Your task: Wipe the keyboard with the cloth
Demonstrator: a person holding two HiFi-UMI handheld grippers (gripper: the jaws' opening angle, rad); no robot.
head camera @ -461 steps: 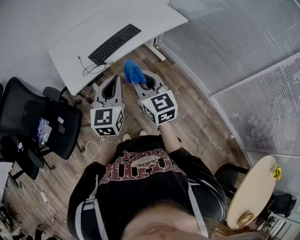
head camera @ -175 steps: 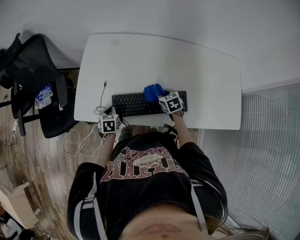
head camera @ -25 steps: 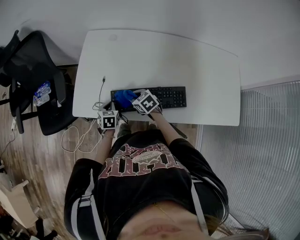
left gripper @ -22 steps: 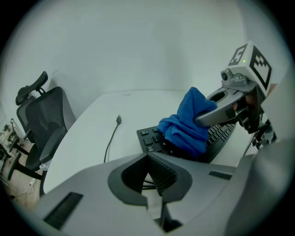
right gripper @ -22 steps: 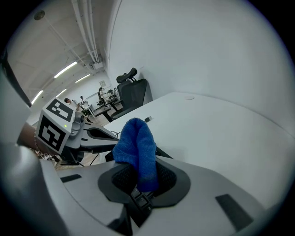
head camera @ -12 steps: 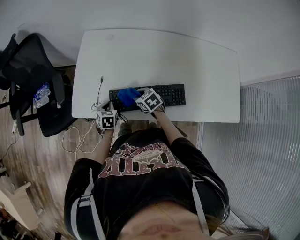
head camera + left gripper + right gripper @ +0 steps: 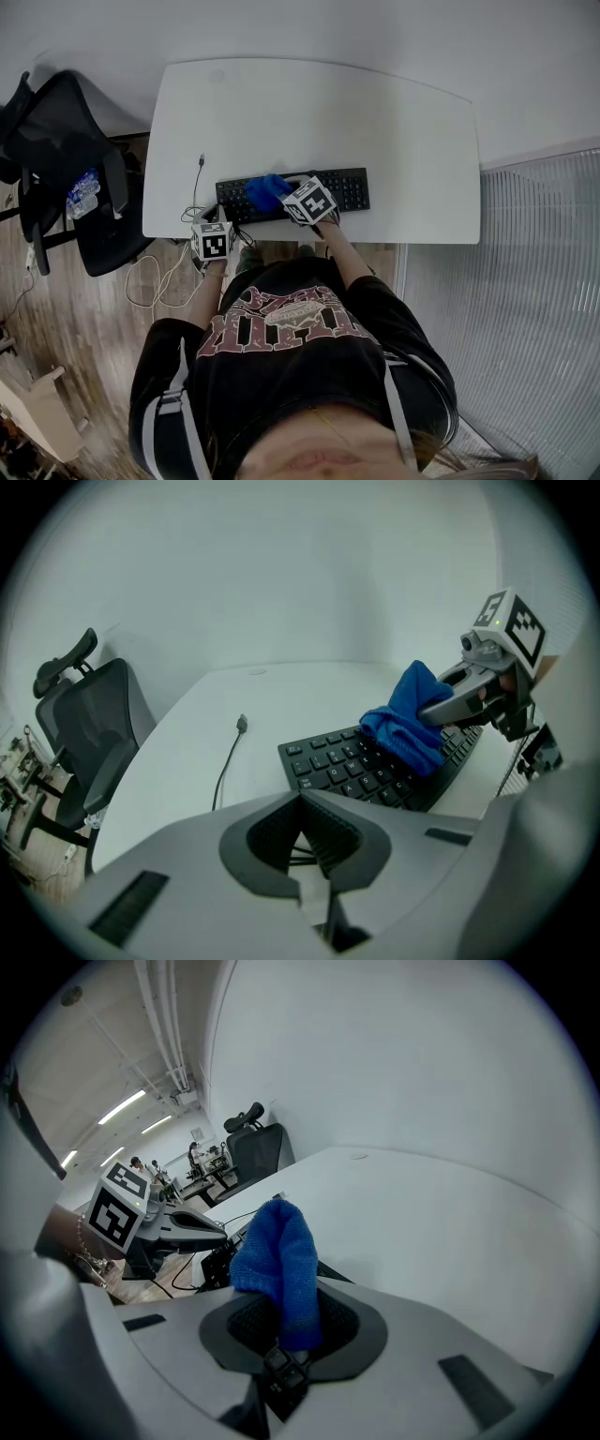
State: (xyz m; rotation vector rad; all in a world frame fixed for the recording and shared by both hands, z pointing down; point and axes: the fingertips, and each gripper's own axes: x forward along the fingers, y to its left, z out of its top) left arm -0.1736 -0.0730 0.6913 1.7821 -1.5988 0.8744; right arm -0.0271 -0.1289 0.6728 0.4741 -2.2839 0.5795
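A black keyboard (image 7: 349, 187) lies near the front edge of the white desk (image 7: 309, 112). My right gripper (image 7: 279, 195) is shut on a blue cloth (image 7: 266, 192), which rests on the keys left of the keyboard's middle. In the right gripper view the cloth (image 7: 277, 1260) sticks up from between the jaws. My left gripper (image 7: 214, 221) sits at the desk's front edge by the keyboard's left corner, shut with nothing in it. From the left gripper view I see the keyboard (image 7: 352, 771), the cloth (image 7: 408, 719) on it and the right gripper (image 7: 448, 697).
A thin black cable (image 7: 200, 183) runs from a tangle at the desk's front left. A black office chair (image 7: 66, 159) stands left of the desk. A ribbed glass partition (image 7: 525, 300) closes the right side. A wall runs behind the desk.
My right gripper has slid the cloth to the right along the keyboard from its left end. The left gripper has stayed in place.
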